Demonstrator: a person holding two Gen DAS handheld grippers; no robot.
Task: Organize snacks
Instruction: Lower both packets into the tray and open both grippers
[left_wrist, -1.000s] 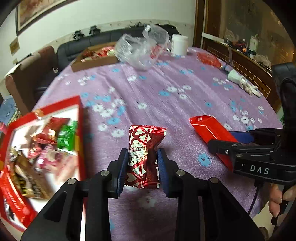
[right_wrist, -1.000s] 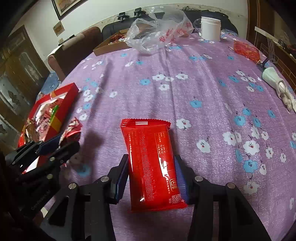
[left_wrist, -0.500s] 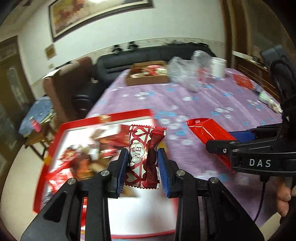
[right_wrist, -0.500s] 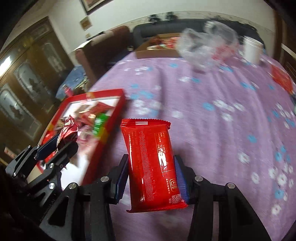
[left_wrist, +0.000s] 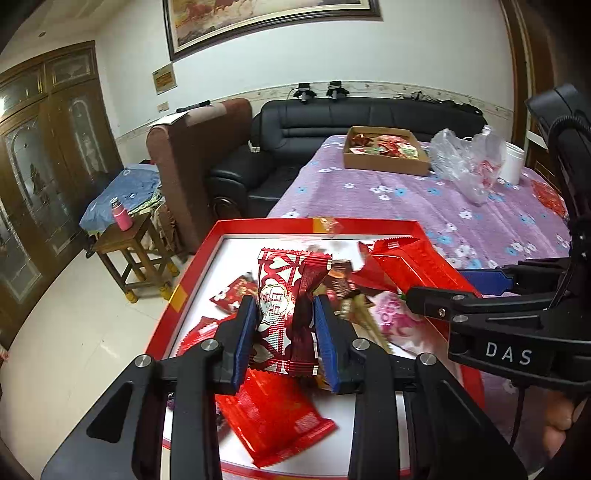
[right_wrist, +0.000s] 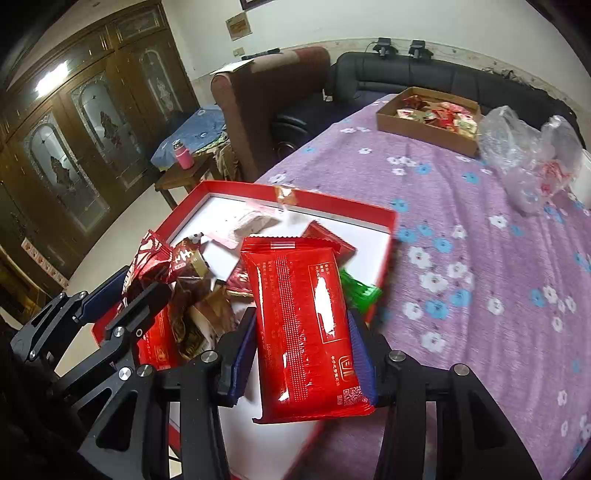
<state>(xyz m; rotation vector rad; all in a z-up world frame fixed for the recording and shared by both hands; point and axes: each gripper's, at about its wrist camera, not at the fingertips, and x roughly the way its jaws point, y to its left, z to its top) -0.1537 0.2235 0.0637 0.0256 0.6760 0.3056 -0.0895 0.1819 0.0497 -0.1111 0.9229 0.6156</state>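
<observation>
My left gripper (left_wrist: 285, 328) is shut on a red-and-white patterned candy packet (left_wrist: 288, 306), held upright above the red box (left_wrist: 266, 223) with its white floor and several snacks. In the right wrist view this same left gripper (right_wrist: 122, 288) shows at the left with the candy packet (right_wrist: 155, 258). My right gripper (right_wrist: 299, 347) is shut on a flat red snack pack (right_wrist: 303, 325), held over the box's right side (right_wrist: 384, 251). From the left wrist view the right gripper (left_wrist: 472, 291) reaches in from the right with the red snack pack (left_wrist: 413, 266).
The purple flowered tablecloth (right_wrist: 480, 229) stretches right. A brown cardboard tray of snacks (left_wrist: 384, 151), a clear plastic bag (left_wrist: 469, 162) and a white cup (left_wrist: 513, 162) stand at the far end. A wooden stool with a pink bottle (left_wrist: 122, 218) is on the floor left.
Both grippers have swung left from over the bare tablecloth to above the red box, each keeping its packet. The views have tilted up, showing more of the room.
</observation>
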